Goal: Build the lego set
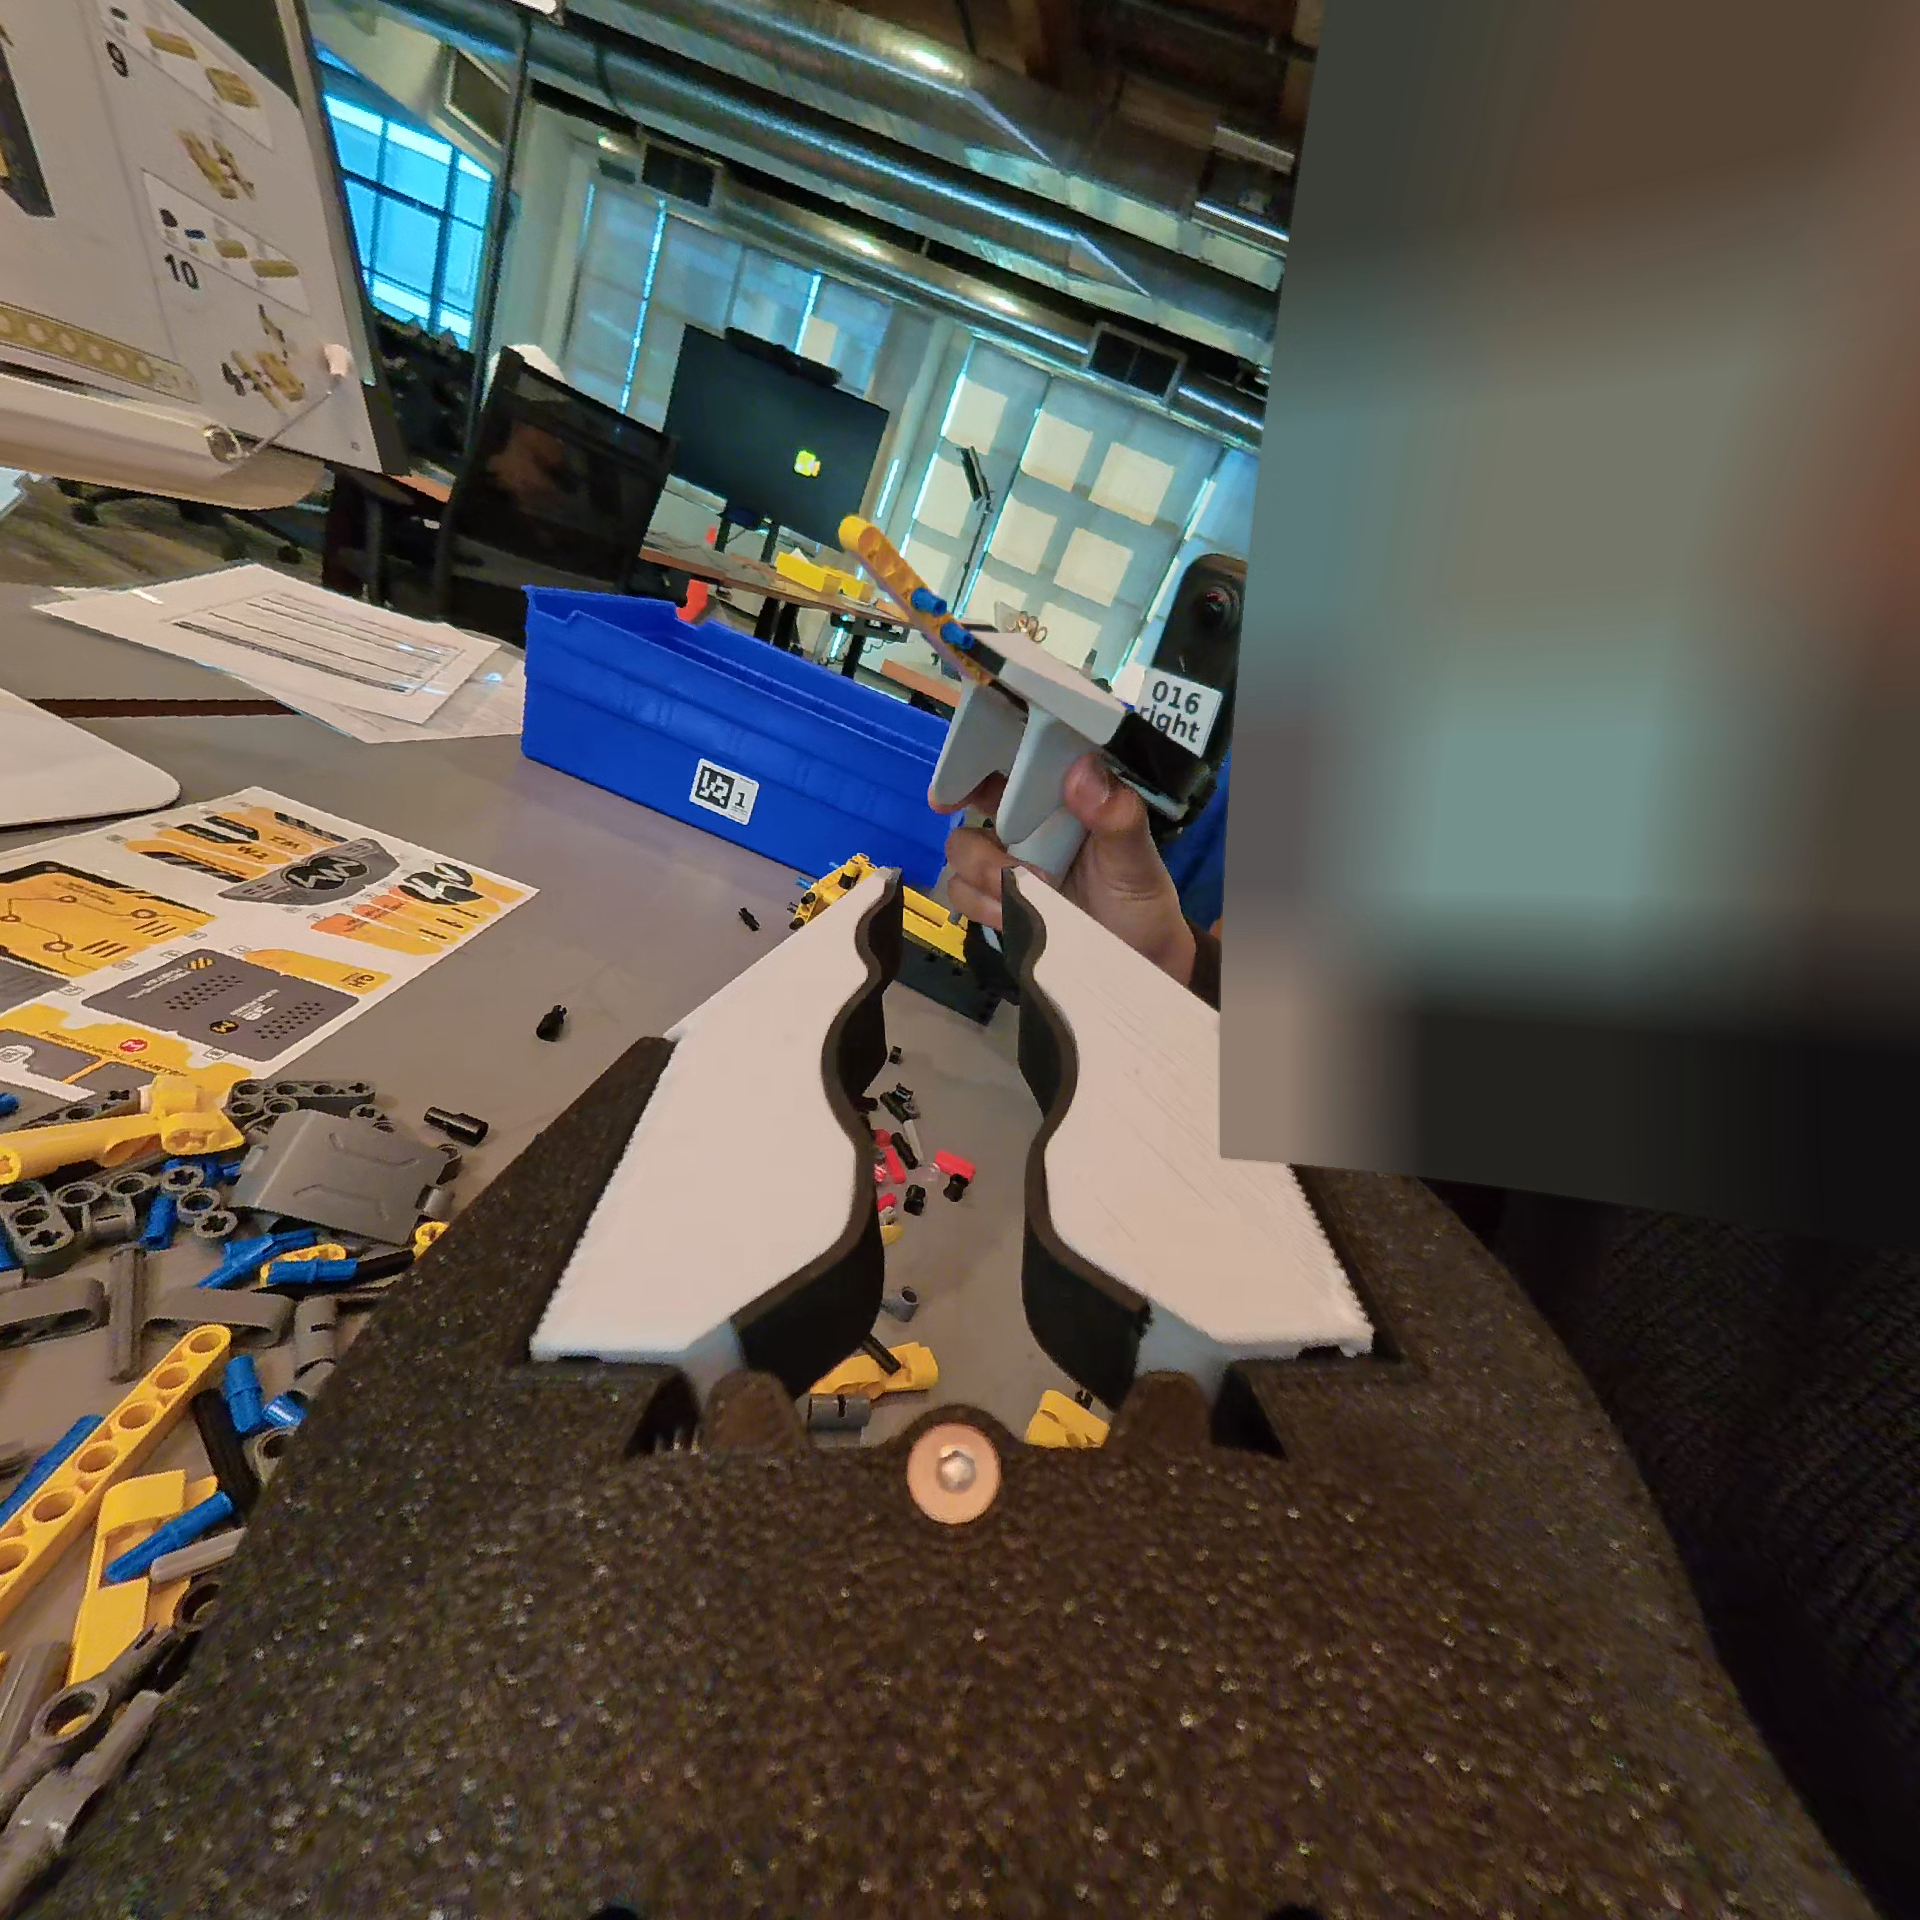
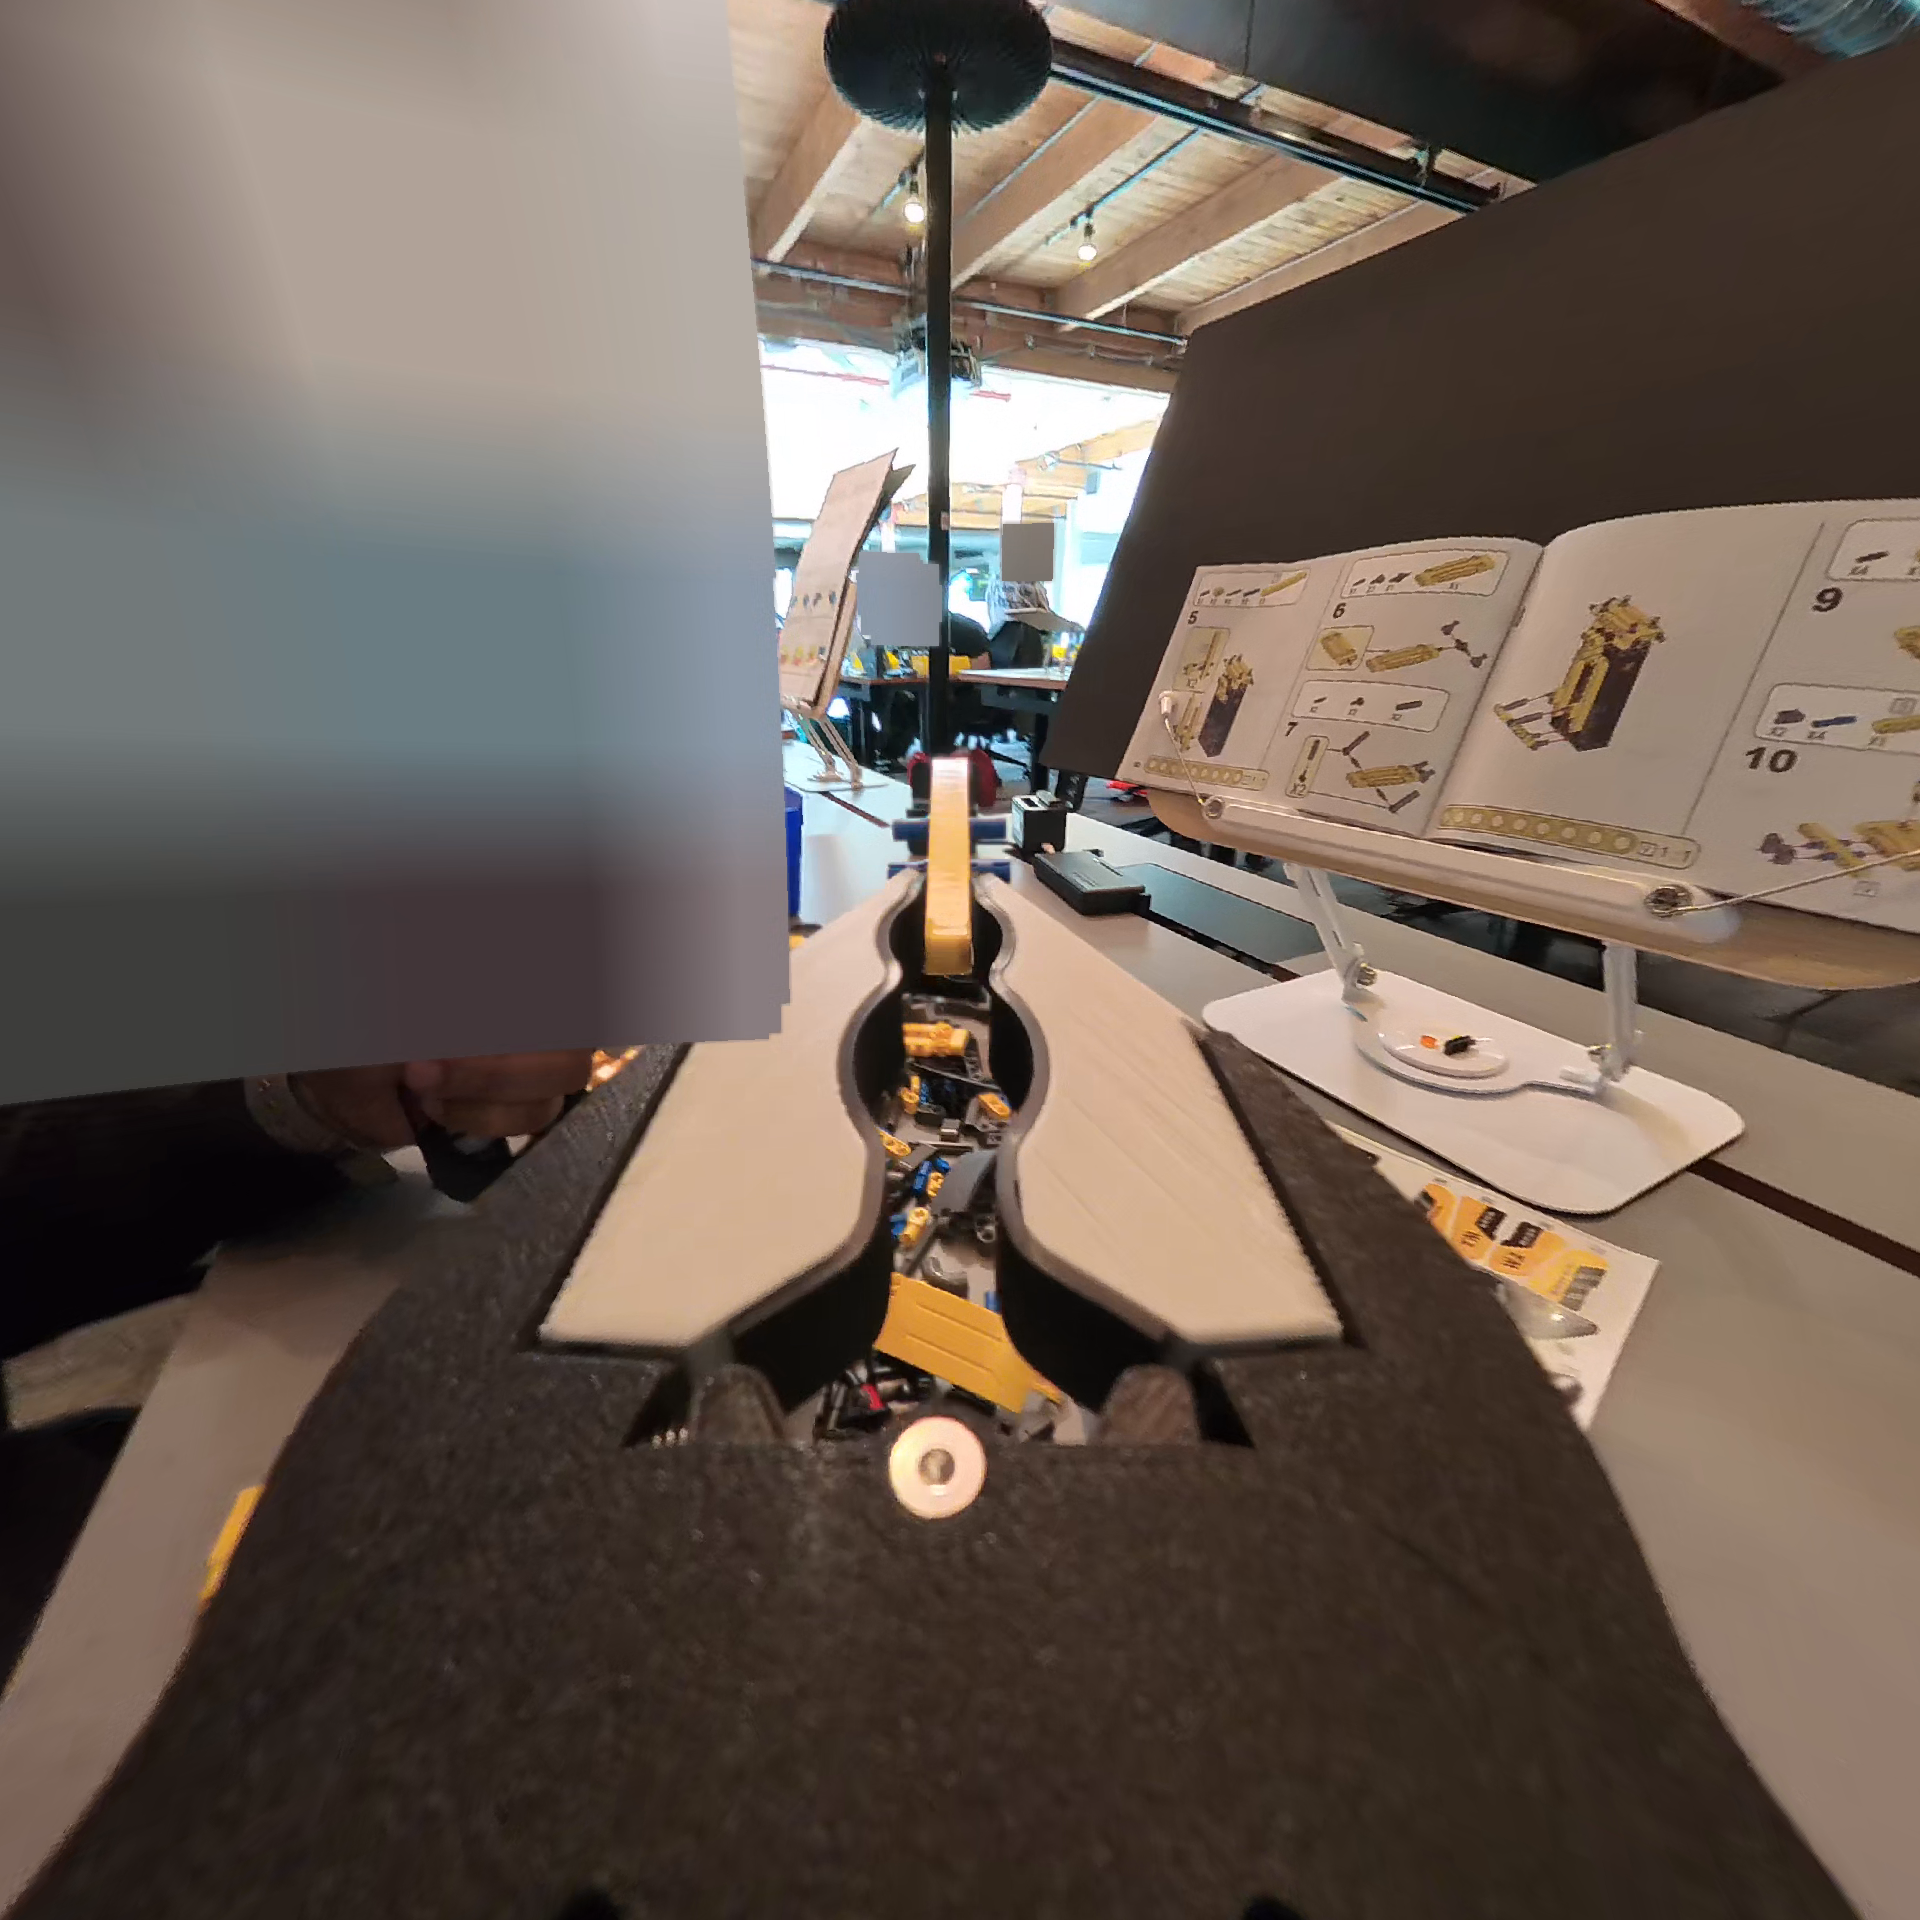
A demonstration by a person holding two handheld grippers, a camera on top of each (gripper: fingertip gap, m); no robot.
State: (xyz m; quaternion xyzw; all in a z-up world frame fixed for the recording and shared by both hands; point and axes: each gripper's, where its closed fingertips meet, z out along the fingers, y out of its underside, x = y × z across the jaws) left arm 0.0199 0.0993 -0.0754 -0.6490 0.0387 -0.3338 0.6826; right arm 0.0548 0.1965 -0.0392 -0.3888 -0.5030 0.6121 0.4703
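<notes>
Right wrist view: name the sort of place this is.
Probably a shared workshop or maker space: exposed ceiling beams, rows of work tables behind, and a building-kit instruction booklet propped on a stand.

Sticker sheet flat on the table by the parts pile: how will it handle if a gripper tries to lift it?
The sticker sheet looks thin and lies flat, so probably floppy and hard to get a finger under. Likely very light; a push may slide it across the smooth table.
</notes>
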